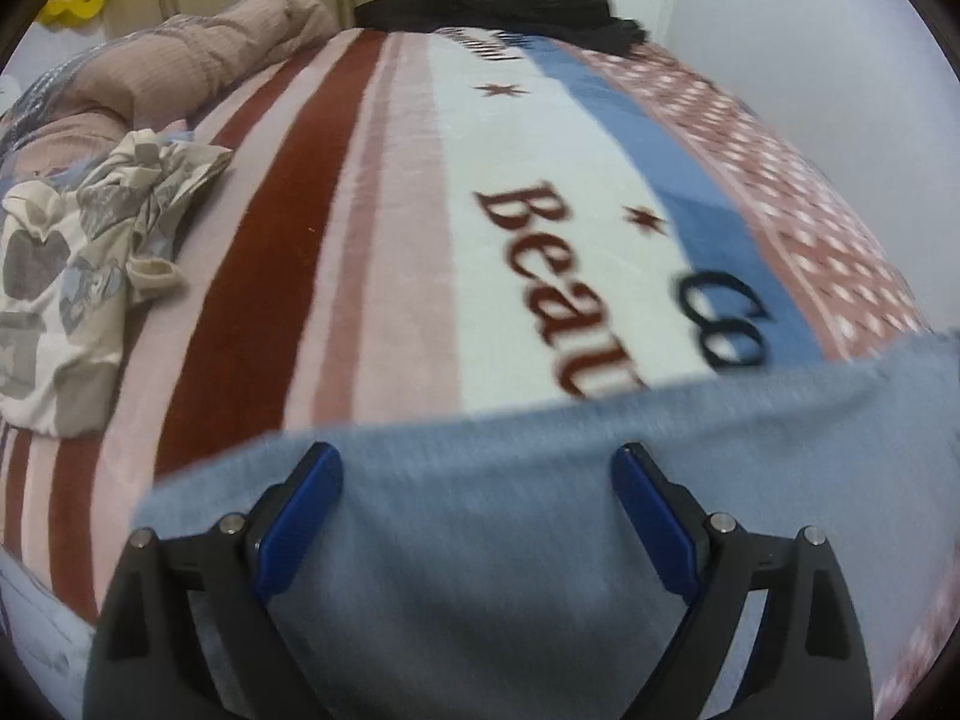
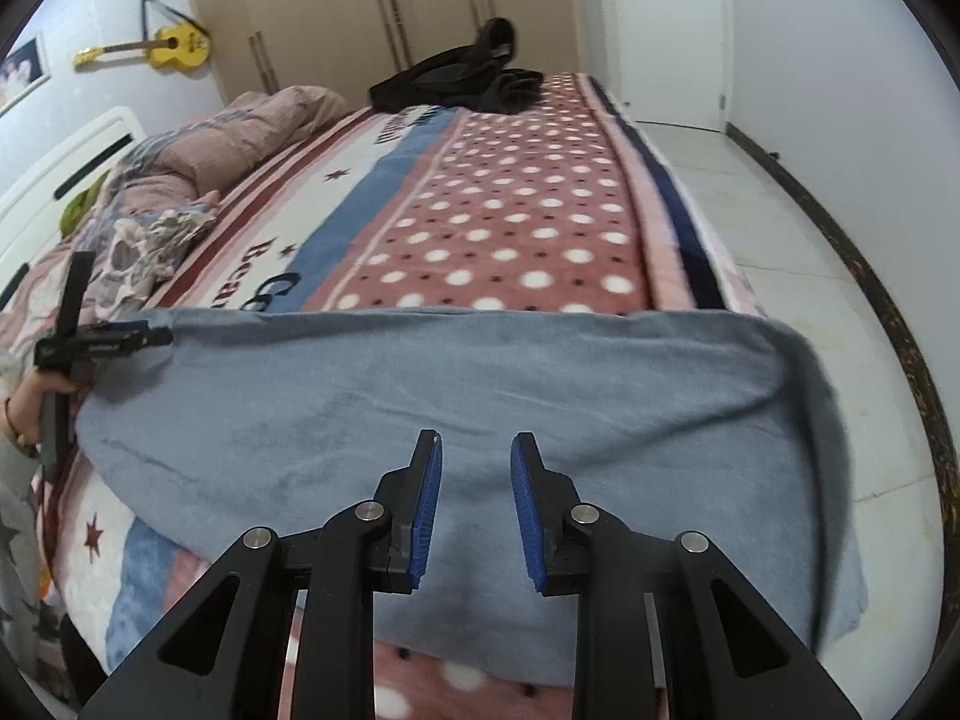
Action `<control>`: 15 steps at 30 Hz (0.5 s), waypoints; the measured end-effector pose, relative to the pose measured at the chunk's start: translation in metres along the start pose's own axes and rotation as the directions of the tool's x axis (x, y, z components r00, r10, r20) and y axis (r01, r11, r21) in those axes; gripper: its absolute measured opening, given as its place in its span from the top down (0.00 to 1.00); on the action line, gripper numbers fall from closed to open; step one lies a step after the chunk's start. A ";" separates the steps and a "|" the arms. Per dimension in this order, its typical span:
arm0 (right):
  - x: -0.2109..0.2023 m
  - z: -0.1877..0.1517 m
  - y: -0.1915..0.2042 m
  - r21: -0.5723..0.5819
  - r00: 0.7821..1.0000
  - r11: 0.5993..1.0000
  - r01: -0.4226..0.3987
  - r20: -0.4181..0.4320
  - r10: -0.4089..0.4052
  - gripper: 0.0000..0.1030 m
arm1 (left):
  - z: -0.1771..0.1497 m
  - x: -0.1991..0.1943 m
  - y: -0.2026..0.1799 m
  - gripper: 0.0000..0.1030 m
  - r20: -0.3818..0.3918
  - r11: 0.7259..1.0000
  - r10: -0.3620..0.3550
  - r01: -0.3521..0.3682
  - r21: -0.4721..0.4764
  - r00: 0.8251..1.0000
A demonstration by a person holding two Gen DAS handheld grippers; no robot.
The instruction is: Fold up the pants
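Pants (image 2: 456,384) flat on bed blanket (image 2: 516,222); 2 claws spread, empty.
We judge them soft, light, floppy; grip corners at blanket's near edge.

Left claw (image 1: 477,468) wide open, right claw (image 2: 476,450) ajar.

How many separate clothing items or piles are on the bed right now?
3: the blue-grey pants nearest, under both grippers; a patterned garment at the left edge; a black pile at the far end. More may be hidden.
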State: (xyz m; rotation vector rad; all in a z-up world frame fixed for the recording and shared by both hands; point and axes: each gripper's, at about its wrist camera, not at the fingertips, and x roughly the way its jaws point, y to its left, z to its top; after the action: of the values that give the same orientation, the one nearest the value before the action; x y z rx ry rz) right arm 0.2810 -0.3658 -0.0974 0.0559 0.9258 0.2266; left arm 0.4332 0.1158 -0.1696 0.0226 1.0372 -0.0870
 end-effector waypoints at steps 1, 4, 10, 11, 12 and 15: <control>-0.002 -0.002 -0.007 0.011 1.000 1.000 0.011 0.000 -0.011 0.78 | 0.004 0.005 0.003 0.12 -0.001 1.000 0.010 -0.010 -0.021 1.000; -0.009 -0.010 -0.035 0.054 0.998 0.997 0.060 -0.009 -0.060 0.78 | 0.010 0.007 0.011 0.12 0.005 0.996 0.019 -0.019 -0.084 1.000; -0.027 -0.032 -0.088 0.104 0.980 0.974 0.199 -0.003 -0.200 0.54 | -0.008 -0.035 -0.022 0.12 0.082 0.998 -0.055 0.055 -0.006 0.995; -0.028 -0.036 -0.095 0.107 0.976 0.970 0.219 -0.008 -0.219 0.54 | -0.014 -0.045 -0.030 0.12 0.099 0.996 -0.084 0.085 -0.001 0.992; -0.028 -0.039 -0.100 0.113 0.974 0.967 0.228 -0.014 -0.228 0.54 | -0.018 -0.052 -0.037 0.12 0.109 0.995 -0.102 0.102 0.003 0.989; -0.028 -0.050 -0.118 0.133 0.967 0.958 0.255 -0.021 -0.254 0.53 | -0.031 -0.074 -0.064 0.12 0.133 0.988 -0.153 0.149 0.038 0.979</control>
State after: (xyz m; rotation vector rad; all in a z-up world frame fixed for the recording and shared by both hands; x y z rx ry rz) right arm 0.2451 -0.4895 -0.1227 0.0608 0.9416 -0.0755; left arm 0.3641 0.0589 -0.1200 -0.0371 0.9002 -0.2380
